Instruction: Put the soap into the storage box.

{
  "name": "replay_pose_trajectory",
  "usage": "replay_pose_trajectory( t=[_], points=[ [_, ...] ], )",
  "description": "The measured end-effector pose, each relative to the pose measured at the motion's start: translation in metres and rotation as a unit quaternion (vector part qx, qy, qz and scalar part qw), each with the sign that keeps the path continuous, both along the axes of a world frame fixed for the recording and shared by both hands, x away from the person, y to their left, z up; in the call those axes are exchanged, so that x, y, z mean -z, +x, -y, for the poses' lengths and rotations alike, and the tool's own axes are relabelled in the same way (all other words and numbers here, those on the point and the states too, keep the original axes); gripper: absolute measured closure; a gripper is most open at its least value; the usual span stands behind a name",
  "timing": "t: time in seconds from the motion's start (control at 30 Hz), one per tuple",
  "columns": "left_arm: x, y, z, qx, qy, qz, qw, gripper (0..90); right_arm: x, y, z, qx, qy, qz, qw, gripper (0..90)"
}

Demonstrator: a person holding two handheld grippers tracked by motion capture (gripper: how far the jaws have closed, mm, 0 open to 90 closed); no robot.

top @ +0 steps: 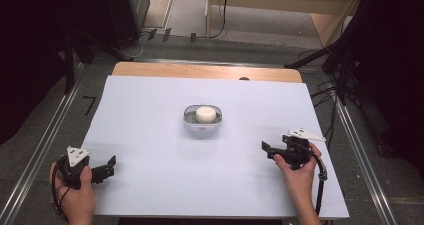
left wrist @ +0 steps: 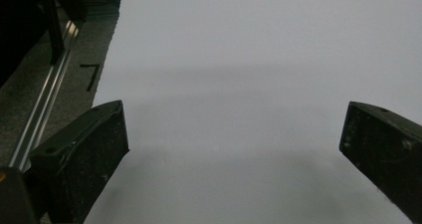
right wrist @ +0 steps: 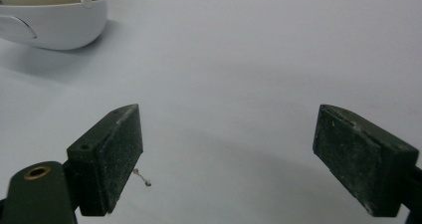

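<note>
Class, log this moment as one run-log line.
left gripper: open, empty | right gripper: open, empty | white container: mid-table, untouched

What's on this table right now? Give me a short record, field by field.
table: white sheet over a wooden top
middle: white dish holding a cream round block
left gripper: near left corner, jaws open, nothing between them
right gripper: right of the dish, pointing toward it, jaws open, nothing between them
contact: neither gripper touches the dish
</note>
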State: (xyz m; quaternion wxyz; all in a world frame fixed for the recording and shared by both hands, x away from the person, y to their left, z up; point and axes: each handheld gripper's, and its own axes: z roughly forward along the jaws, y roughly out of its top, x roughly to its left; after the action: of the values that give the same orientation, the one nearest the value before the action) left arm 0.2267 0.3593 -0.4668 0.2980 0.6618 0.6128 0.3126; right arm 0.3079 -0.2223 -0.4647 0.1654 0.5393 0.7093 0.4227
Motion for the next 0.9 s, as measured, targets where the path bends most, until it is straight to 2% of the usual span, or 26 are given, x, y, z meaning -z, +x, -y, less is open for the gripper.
replay_pose_trajectory(
  t=[0.37, 0.57, 0.73, 0.9],
  points=[
    [0.0, 0.0, 0.0, -0.001, 0.002, 0.002, 1.0, 0.0, 0.008, -0.016, 0.031, 0.025, 0.013, 0.001, 0.9996, 13.0],
    [0.0, -0.001, 0.0, -0.002, 0.001, 0.002, 1.0, 0.0, 0.01, -0.025, 0.049, 0.042, 0.006, 0.001, 0.9991, 12.9],
    [0.0, -0.001, 0.0, -0.002, 0.0, 0.003, 1.0, 0.0, 0.013, -0.034, 0.066, 0.048, 0.009, 0.0, 0.9988, 7.6],
    [0.0, -0.001, 0.0, -0.003, -0.001, 0.004, 1.0, 0.0, 0.014, -0.043, 0.081, 0.063, 0.011, 0.001, 0.9979, 7.2]
  ],
)
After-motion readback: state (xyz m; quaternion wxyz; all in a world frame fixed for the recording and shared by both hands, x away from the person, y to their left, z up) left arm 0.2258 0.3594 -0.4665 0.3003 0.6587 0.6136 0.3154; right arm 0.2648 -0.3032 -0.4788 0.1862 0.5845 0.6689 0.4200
